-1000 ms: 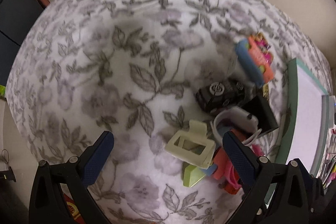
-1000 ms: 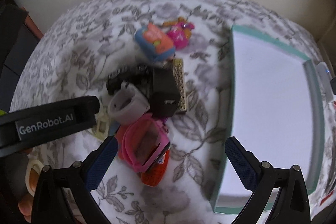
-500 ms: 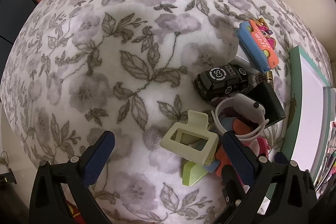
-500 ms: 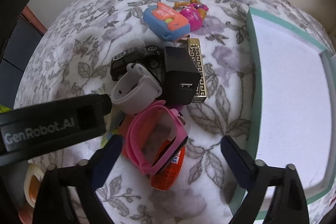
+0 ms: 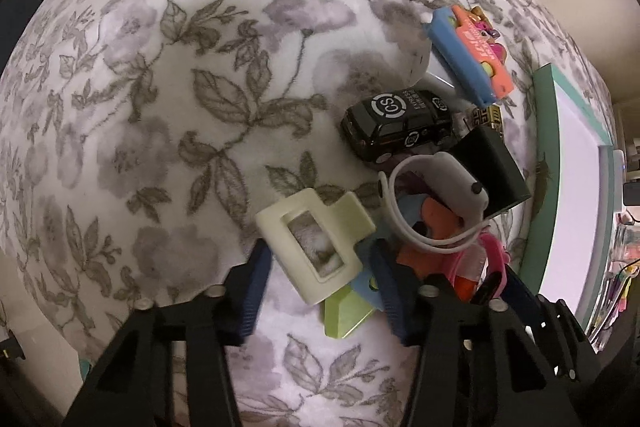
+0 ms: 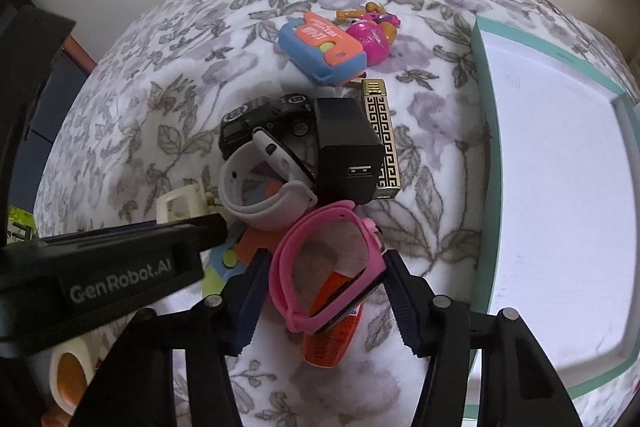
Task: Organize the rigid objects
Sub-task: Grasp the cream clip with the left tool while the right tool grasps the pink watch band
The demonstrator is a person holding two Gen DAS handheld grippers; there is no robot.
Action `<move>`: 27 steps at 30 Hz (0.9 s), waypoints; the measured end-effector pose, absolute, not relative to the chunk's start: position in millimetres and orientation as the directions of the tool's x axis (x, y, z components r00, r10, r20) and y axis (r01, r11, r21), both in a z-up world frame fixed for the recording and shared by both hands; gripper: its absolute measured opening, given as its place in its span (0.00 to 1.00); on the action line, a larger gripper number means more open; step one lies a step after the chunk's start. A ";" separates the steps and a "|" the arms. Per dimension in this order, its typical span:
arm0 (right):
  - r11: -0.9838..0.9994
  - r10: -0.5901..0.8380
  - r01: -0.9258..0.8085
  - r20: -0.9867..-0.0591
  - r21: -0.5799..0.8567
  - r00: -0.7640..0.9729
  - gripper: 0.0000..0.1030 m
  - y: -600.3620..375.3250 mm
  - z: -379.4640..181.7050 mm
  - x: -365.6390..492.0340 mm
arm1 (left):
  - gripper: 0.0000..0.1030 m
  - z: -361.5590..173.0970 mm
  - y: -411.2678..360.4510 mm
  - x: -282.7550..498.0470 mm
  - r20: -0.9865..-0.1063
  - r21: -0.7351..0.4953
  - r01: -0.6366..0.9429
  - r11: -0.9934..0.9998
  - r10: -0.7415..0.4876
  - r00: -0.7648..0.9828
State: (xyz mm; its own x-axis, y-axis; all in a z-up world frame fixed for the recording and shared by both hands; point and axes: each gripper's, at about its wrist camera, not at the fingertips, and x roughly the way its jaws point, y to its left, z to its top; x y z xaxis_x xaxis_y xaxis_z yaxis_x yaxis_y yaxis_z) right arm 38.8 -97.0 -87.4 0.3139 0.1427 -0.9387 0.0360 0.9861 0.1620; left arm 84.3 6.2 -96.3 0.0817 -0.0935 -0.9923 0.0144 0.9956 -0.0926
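A cream hair claw clip (image 5: 316, 239) lies on the flowered blanket (image 5: 180, 107), between the blue pads of my left gripper (image 5: 320, 259). Its jaws are closing and the pads meet the clip's sides. In the right wrist view a pink watch (image 6: 352, 215) lies on an orange tube (image 6: 332, 331). My right gripper (image 6: 326, 267) is closing around the watch, with its pads against the band. Behind them sit a pale grey watch (image 6: 272, 211), a black toy car (image 6: 264, 119), a black charger (image 6: 348, 151) and a gold patterned lighter (image 6: 382, 139).
A teal-rimmed box (image 6: 486, 147) with a white inside stands to the right of the pile. A blue and orange toy (image 6: 324, 51) and a pink figure (image 6: 368, 35) lie farther back. A green piece (image 5: 344, 315) lies under the clip. The left gripper's black body (image 6: 120, 267) crosses the right view.
Both grippers went from wide open to closed in on their objects. The left one sank toward the clip and now has it between its pads. The right one now brackets the pink watch.
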 end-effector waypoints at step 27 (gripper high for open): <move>0.983 0.159 0.023 -0.906 0.182 0.393 0.57 -116.8 -39.9 31.0 | 0.41 -31.4 33.7 101.0 -0.965 -0.119 -0.006 0.993 -0.114 0.238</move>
